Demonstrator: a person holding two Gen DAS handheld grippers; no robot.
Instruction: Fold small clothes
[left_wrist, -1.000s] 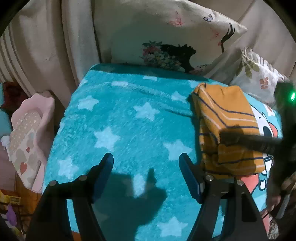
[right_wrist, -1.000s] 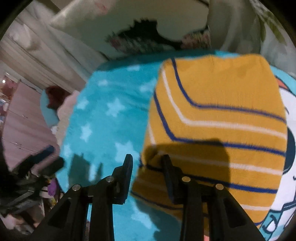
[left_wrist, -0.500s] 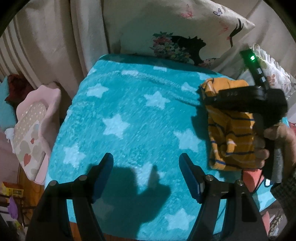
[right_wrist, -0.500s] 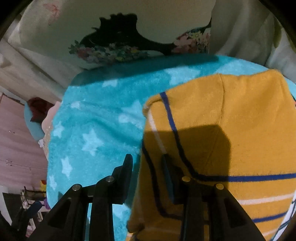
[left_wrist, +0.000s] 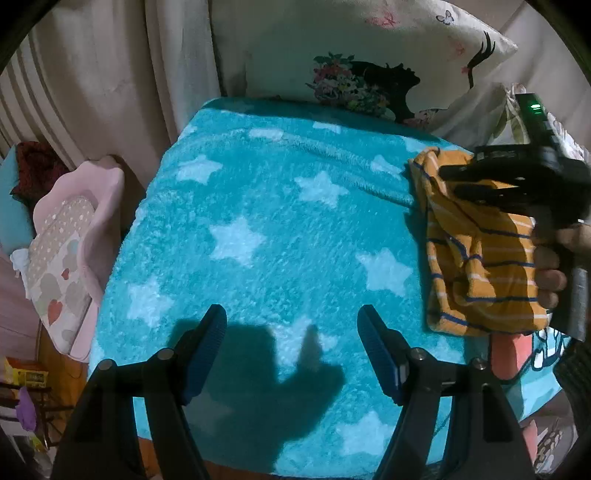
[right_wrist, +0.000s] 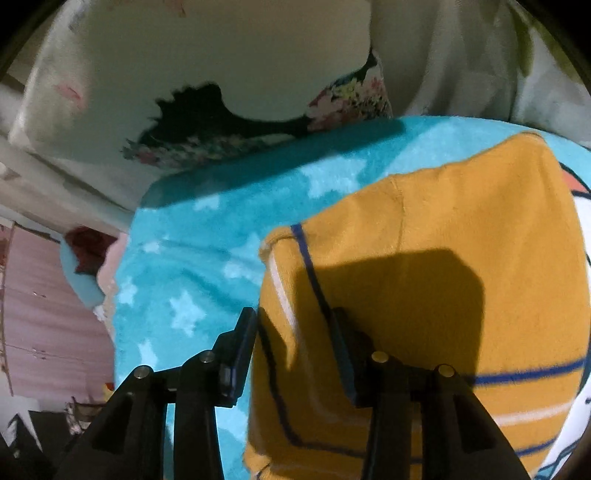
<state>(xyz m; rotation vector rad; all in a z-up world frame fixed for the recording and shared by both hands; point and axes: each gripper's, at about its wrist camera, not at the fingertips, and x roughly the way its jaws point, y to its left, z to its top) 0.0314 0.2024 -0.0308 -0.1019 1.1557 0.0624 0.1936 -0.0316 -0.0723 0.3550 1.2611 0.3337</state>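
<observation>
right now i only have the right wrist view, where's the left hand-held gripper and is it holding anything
Observer: The left hand-held gripper is open and empty. It is over bare star blanket, apart from the orange striped shirt.
Operator: what's past the shirt's near edge, below my frame
Observer: The near edge lies against a cartoon-print cloth spread on the blanket.
Operator: where along the shirt am i
Observer: The left wrist view shows the right hand-held gripper at the shirt's far end, the end toward the pillow. Its jaws are opening with a fold of shirt between them.
</observation>
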